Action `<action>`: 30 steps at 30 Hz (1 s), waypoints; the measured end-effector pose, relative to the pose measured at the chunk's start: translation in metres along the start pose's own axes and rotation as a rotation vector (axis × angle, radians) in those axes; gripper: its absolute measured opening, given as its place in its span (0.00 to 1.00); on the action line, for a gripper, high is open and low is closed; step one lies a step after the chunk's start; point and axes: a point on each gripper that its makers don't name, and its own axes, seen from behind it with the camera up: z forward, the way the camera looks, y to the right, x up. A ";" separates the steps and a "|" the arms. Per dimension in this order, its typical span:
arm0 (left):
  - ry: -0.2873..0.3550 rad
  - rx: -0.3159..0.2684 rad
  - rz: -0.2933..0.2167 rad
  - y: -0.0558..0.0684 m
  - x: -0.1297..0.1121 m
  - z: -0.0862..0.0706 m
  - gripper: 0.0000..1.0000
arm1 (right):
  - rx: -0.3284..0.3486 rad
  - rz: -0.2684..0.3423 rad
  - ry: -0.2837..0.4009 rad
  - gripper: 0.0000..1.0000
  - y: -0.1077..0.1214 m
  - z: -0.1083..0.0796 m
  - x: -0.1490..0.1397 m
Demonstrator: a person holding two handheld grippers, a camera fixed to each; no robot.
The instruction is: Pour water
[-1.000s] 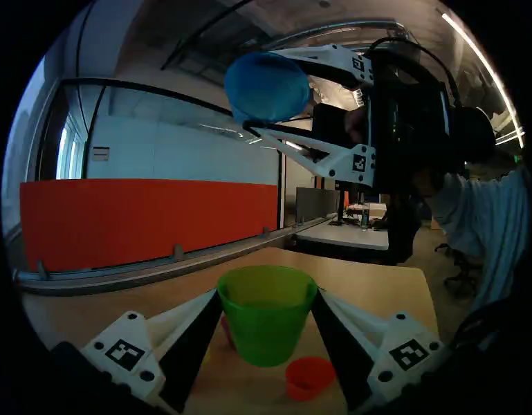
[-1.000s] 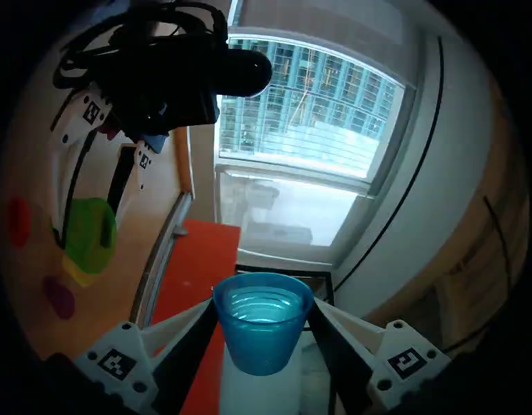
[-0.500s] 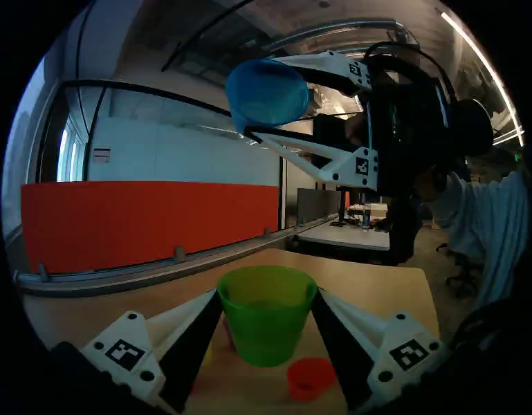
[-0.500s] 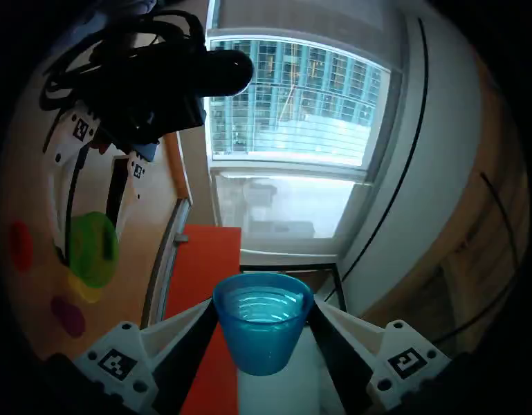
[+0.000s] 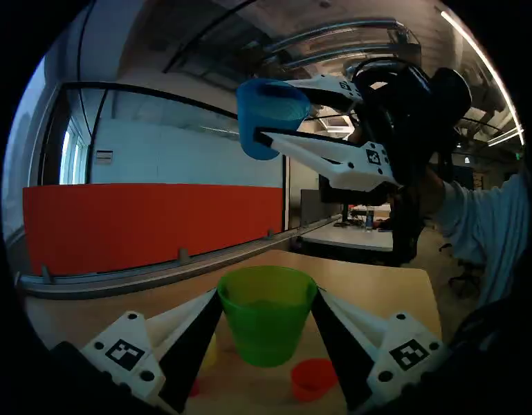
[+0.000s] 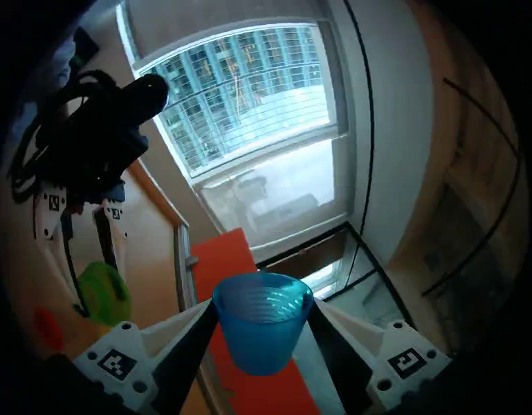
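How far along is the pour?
Done: left gripper shut on green cup at the table, right gripper shut on blue cup, raised above it. In hand: blue cup near upright, no stream visible; it looks empty, so the pour may be over. Left: likely setting cups down; green cup's fill isn't visible.

Upper cup (image 5: 269, 117) above and beyond lower cup (image 5: 267, 315), table (image 5: 383, 283) beneath.

Wooden table (image 5: 376, 283), pale top. Small orange cup (image 5: 314, 379) stands on it; yellow object (image 5: 210, 349) to its left, partly hidden. Metal rail (image 5: 176, 266) along the table's far side, orange wall panel (image 5: 148, 221) behind it. Farther off: desk (image 5: 352, 235), office chair (image 5: 463, 273). Ceiling light strip (image 5: 480, 62) overhead. Right gripper view: large slatted window (image 6: 245, 90)
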 end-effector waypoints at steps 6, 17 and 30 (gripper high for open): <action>0.001 0.002 0.006 0.000 0.004 -0.002 0.87 | 0.014 0.196 -0.007 0.90 -0.006 -0.006 -0.001; -0.001 0.005 0.023 0.001 0.008 -0.003 0.87 | 0.078 0.617 -0.017 0.90 -0.020 -0.014 -0.004; -0.002 0.015 0.029 -0.001 0.011 -0.007 0.87 | 0.154 0.985 0.007 0.90 -0.025 -0.017 0.009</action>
